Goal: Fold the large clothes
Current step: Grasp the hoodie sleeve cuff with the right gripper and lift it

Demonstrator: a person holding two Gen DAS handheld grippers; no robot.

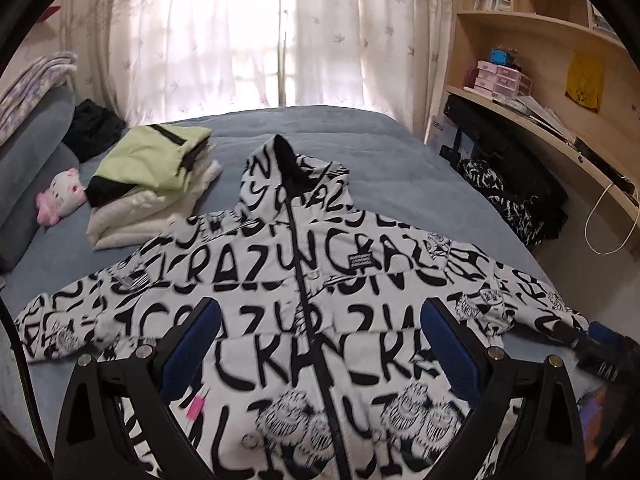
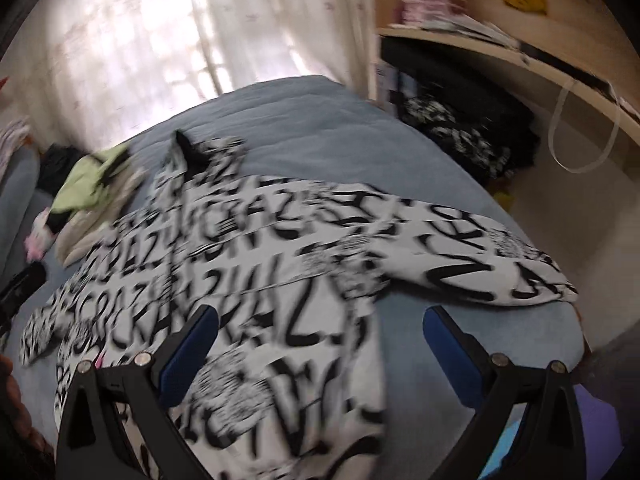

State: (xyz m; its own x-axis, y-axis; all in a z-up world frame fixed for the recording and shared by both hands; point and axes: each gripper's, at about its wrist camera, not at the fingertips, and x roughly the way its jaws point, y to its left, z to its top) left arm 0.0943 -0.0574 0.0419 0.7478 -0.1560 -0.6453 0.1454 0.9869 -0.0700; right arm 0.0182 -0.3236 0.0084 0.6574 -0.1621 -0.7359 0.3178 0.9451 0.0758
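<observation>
**Jacket spread flat, first fold not yet begun**

We hold both tongs above the white puffer jacket printed with black lettering [image 1: 320, 280], which lies face up on the blue-grey quilted bed [image 1: 360, 152], zipped to the collar, hood pointing toward the curtains and both sleeves stretched out to the sides. We judge this to be the start of the fold: the garment is laid out and smoothed, but no sleeve or side has been turned in.

Our left tongs [image 1: 320, 344] stand wide apart and hold nothing; they hover over the jacket's chest, the zip running between the two blue pads [image 1: 192, 344]. Our right tongs [image 2: 320, 344] are spread just as wide and are likewise empty. They sit over the jacket's right side edge, one pad above the printed fabric and the other above bare bedding, with the right sleeve [image 2: 480, 256] lying ahead of them near the edge of the bed. This view is blurred, so finer detail is lost.

The next move, as we judge it, calls for taking a sleeve near its cuff and carrying it across the chest. The padded fabric looks bulky and may spring back.

A stack of folded clothes topped by a pale green garment [image 1: 152, 168] sits beside the hood.
</observation>
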